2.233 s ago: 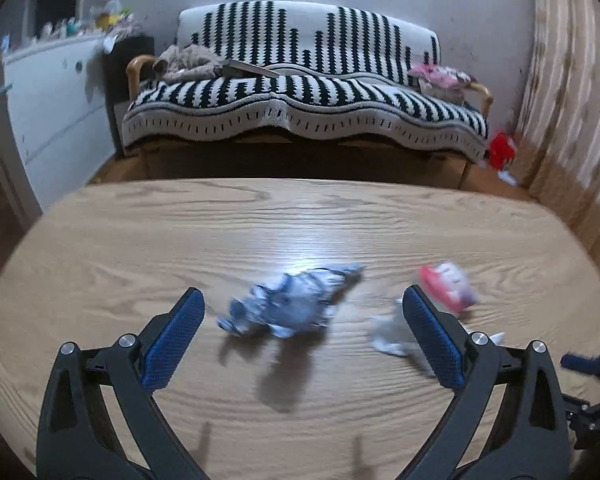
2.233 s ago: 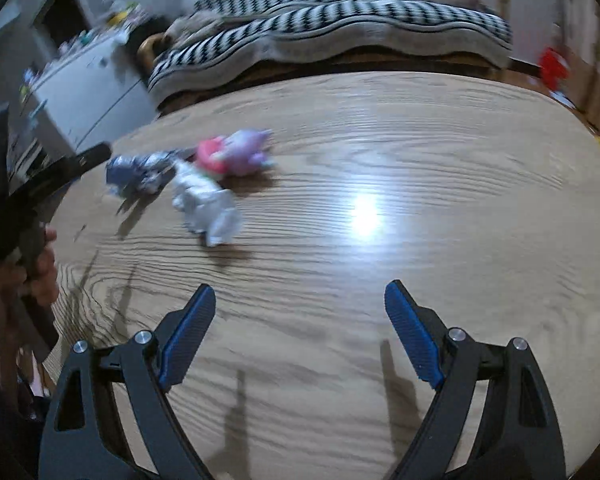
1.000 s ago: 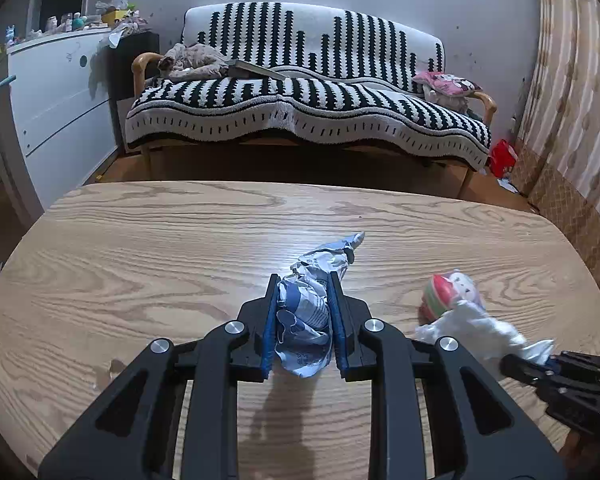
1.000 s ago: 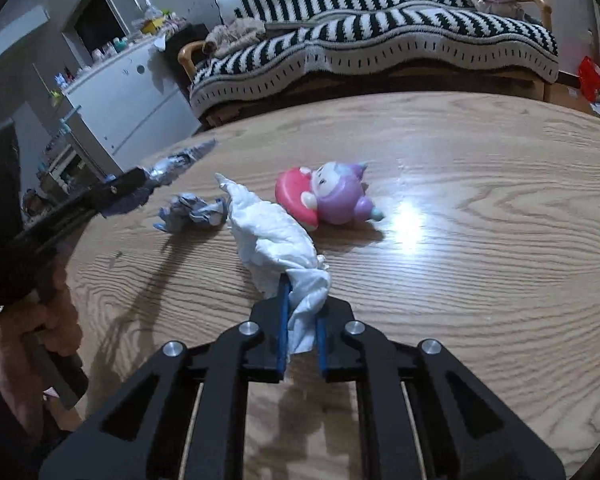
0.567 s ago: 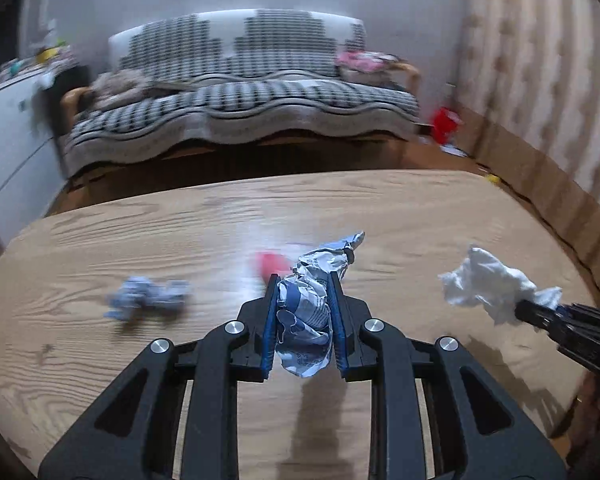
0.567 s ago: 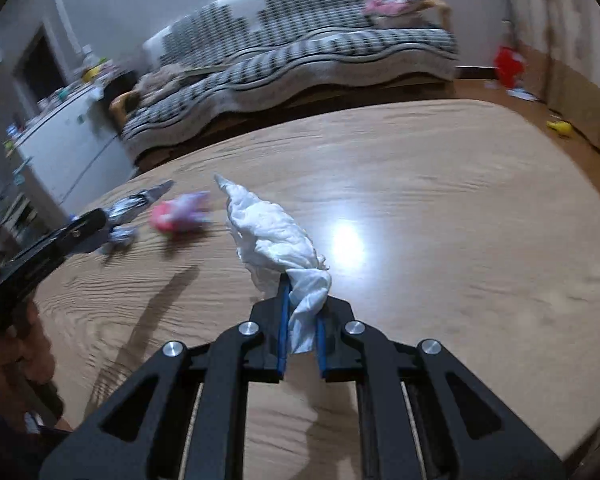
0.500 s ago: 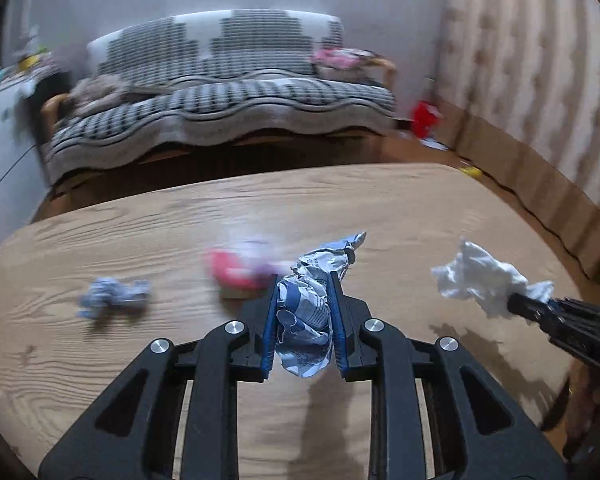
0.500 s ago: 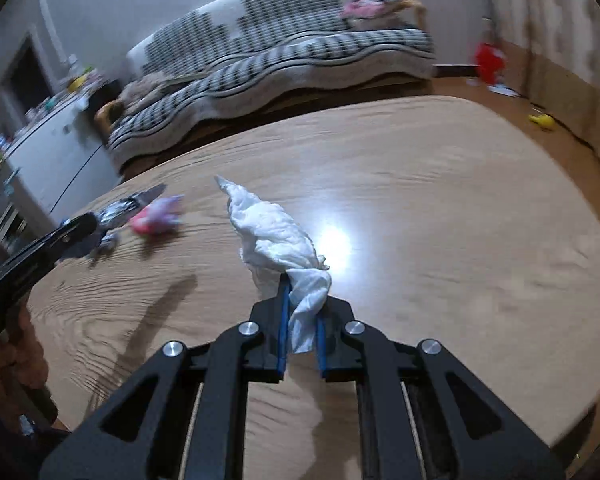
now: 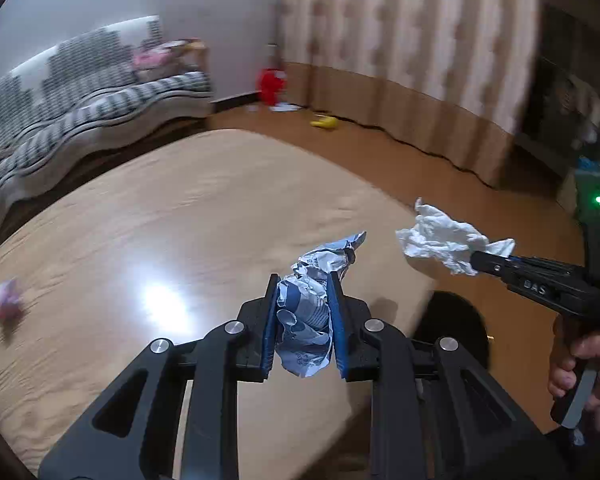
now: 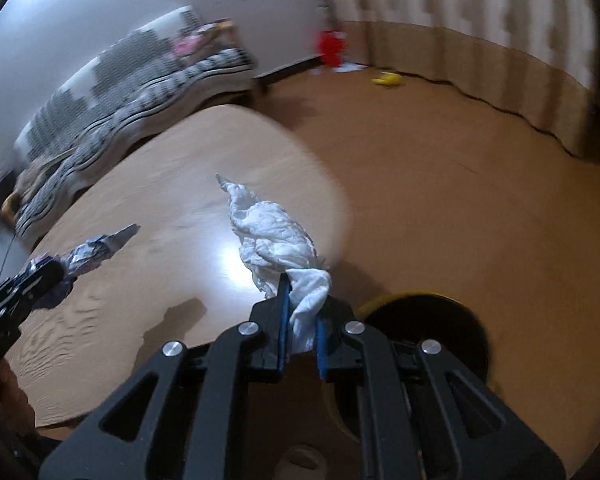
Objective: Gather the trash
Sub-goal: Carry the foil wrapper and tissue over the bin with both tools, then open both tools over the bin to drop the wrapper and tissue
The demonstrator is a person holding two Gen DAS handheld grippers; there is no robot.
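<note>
Across the room beyond my grippers, a patterned curtain hangs down the far wall, and a striped sofa sits to its left, both smeared by blur. Below them spreads the wooden table, its rounded edge giving way to bare floor on the right. Just past that edge, low beside the table, a dark round bin with a yellow rim sits partly hidden behind my right gripper's fingers. A red object and a small yellow one lie on the floor near the curtain, and a pink toy rests far left on the tabletop. My left gripper is clenched on a crumpled blue-and-white wrapper, held above the table near its edge. My right gripper is clamped on a white tissue, which sticks out forward over the table's corner.
</note>
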